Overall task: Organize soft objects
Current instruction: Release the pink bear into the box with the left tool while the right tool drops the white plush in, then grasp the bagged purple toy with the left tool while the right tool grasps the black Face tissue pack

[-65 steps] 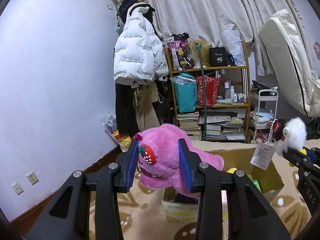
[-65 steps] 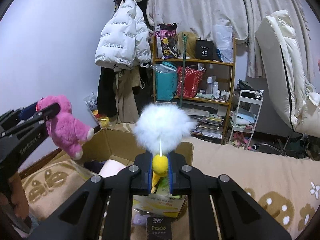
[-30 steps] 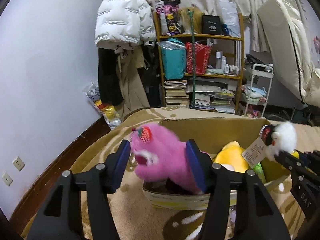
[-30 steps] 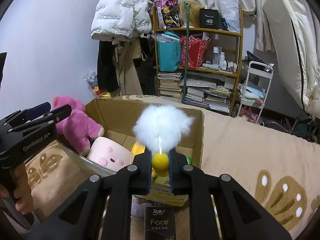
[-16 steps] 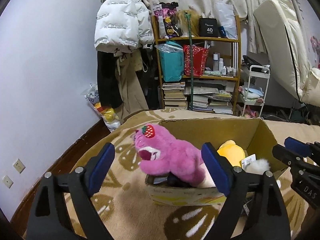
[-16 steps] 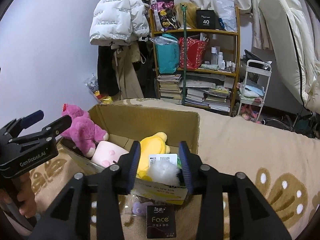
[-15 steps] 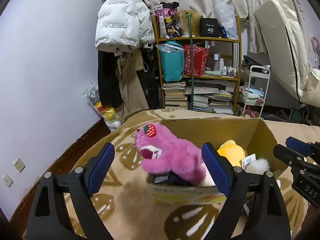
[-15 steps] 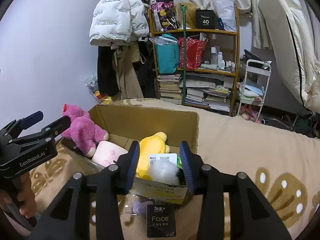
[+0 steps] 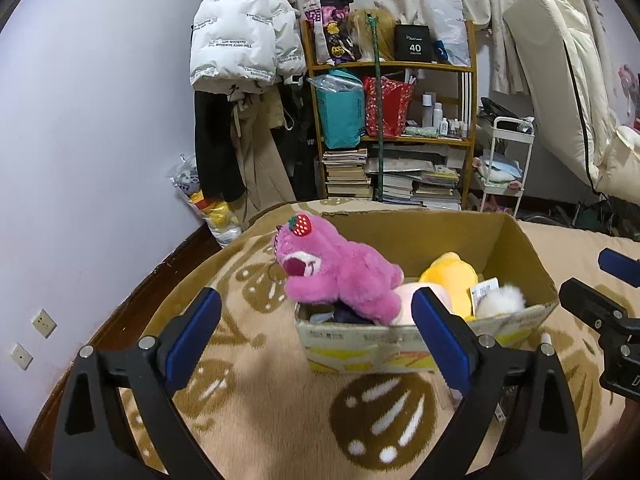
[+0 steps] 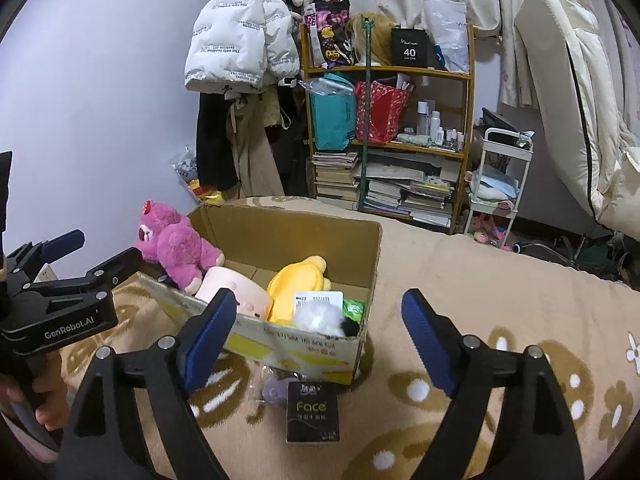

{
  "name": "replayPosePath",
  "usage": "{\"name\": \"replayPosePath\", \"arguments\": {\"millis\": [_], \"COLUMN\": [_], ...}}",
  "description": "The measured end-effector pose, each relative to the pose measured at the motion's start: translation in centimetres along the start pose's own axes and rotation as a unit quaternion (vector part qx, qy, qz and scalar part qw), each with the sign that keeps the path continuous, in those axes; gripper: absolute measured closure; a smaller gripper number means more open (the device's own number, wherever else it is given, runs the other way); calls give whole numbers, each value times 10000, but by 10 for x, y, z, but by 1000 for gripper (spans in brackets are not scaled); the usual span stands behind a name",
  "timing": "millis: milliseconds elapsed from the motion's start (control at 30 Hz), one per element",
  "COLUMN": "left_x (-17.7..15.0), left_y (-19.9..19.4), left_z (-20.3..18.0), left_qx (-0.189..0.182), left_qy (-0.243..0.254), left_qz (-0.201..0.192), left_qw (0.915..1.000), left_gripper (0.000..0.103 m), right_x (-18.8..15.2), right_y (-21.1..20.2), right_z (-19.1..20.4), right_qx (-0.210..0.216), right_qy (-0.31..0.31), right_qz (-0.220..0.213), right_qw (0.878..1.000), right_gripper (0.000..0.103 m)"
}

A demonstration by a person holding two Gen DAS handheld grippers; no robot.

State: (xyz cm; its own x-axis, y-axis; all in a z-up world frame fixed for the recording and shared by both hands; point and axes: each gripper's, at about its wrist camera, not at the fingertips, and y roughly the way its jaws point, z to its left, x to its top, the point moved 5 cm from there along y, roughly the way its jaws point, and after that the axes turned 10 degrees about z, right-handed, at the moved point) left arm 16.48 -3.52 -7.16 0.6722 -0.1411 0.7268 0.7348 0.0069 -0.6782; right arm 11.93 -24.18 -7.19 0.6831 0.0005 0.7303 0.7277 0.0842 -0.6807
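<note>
A cardboard box [image 9: 516, 248] [image 10: 288, 236] stands on a beige patterned blanket. A pink plush bear [image 9: 336, 272] [image 10: 176, 248] lies on the box's left end, its head over the rim. Inside are a yellow plush [image 9: 452, 276] [image 10: 300, 280], a pale pink plush [image 10: 232, 292] and a white fluffy toy [image 9: 500, 300] [image 10: 316, 316] with a paper tag. My left gripper [image 9: 316, 328] is open and empty, in front of the box. My right gripper [image 10: 316, 332] is open and empty, just short of the box's near wall. Each gripper shows at the edge of the other's view.
A black "Face" packet [image 10: 314, 412] and a small purple item [image 10: 272, 390] lie on the blanket against the box's near side. Behind stand a wooden shelf [image 9: 400, 128] of books and bags, hanging coats [image 9: 240, 56], a white trolley [image 9: 504, 160] and a propped mattress [image 9: 568, 80].
Both grippers opened and let go: the pink bear and the white fluffy toy dropped into the box. Both grippers have since drawn back a little and opened wider.
</note>
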Motion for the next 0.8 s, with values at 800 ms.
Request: {"name": "replayPosePath", "arguments": {"millis": [800], "left_x": [-43], "left_y": [16], "left_z": [-44], "left_qx": [-514], "left_qy": [412], "left_qz": [843], "left_qw": [9943], "left_gripper": [8], "right_x": [-31], "right_y": [9], "right_z": [-24], "right_qx": [-77], "right_qy": [521], "right_qz": [693], "right_qw": [9962], "right_gripper": [2]}}
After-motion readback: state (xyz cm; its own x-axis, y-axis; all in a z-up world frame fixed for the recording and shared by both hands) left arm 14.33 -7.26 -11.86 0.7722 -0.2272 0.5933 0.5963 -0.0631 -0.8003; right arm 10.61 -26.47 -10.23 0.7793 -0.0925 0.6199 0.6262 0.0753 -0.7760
